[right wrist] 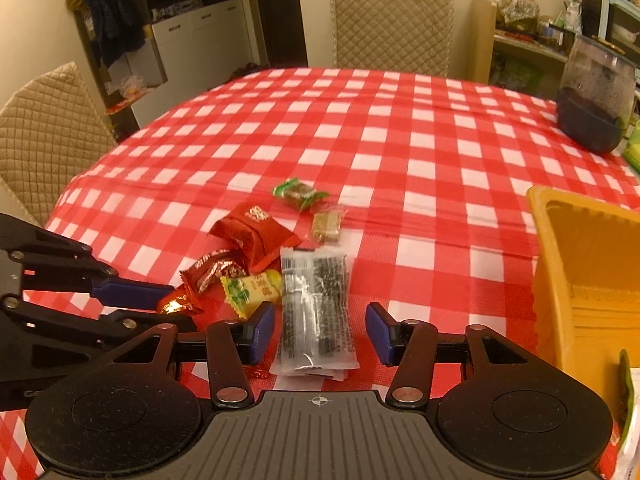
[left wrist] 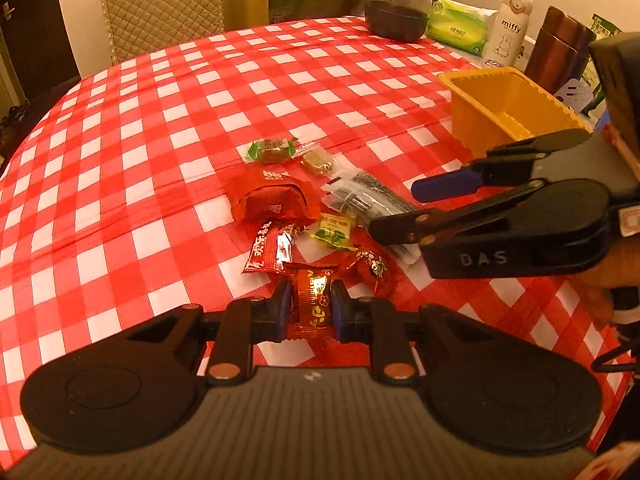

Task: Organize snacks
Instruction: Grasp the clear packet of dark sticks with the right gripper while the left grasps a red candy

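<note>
Several wrapped snacks lie in a heap on the red checked tablecloth [left wrist: 160, 128]. My left gripper [left wrist: 311, 306] is shut on an orange-red candy wrapper [left wrist: 314, 300] at the near end of the heap. My right gripper [right wrist: 320, 332] is open, its fingers either side of a clear black-printed packet [right wrist: 314, 304] that lies flat. The right gripper also shows in the left wrist view [left wrist: 404, 210]. A big red packet [left wrist: 274, 200], a green candy [left wrist: 272, 150] and a yellow-green packet [left wrist: 332, 232] lie further in. An orange plastic tray [left wrist: 508, 108] stands to the right, nothing in it.
A dark glass jar [left wrist: 400, 4], a green tissue pack [left wrist: 458, 28], a white miffy bottle [left wrist: 508, 26] and a brown flask [left wrist: 560, 48] stand at the far right. Quilted chairs [right wrist: 392, 24] stand round the table. The tray [right wrist: 588, 280] is close to my right finger.
</note>
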The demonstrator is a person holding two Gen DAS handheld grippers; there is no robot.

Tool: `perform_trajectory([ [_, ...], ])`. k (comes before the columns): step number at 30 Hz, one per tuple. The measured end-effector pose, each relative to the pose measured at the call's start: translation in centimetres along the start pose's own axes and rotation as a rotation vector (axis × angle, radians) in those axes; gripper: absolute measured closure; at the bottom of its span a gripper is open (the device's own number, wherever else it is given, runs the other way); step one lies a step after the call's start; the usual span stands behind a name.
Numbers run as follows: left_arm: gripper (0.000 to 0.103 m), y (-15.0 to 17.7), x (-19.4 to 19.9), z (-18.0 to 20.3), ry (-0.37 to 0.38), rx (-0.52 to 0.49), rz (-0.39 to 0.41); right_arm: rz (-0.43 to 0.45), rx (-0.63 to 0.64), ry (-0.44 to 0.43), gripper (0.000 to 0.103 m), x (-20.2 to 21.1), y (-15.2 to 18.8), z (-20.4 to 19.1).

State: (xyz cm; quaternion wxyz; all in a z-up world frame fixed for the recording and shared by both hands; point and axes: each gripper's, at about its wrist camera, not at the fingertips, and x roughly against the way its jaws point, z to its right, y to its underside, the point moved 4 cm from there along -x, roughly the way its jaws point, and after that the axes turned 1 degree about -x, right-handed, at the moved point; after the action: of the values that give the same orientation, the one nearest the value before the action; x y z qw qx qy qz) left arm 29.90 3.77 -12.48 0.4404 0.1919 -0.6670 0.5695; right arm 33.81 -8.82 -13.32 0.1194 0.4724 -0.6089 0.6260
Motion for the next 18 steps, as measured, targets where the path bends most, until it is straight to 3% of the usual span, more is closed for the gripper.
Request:
perform_trajectory([
  [3,0.084,0.0,0.0,0.0,-0.009,0.004,0.002,-0.01,0.001,-0.004,0.062,-0.3,0.0,0.0],
  [11,0.084,-0.4,0.4,0.1,-0.013,0.02,0.024,-0.019,0.003,0.005,0.066,-0.5,0.1,-0.2],
  [18,0.084,-1.2,1.0,0.7,-0.012,0.022,0.056,0.041,-0.018,0.021,0.066,1.3,-0.4,0.1],
])
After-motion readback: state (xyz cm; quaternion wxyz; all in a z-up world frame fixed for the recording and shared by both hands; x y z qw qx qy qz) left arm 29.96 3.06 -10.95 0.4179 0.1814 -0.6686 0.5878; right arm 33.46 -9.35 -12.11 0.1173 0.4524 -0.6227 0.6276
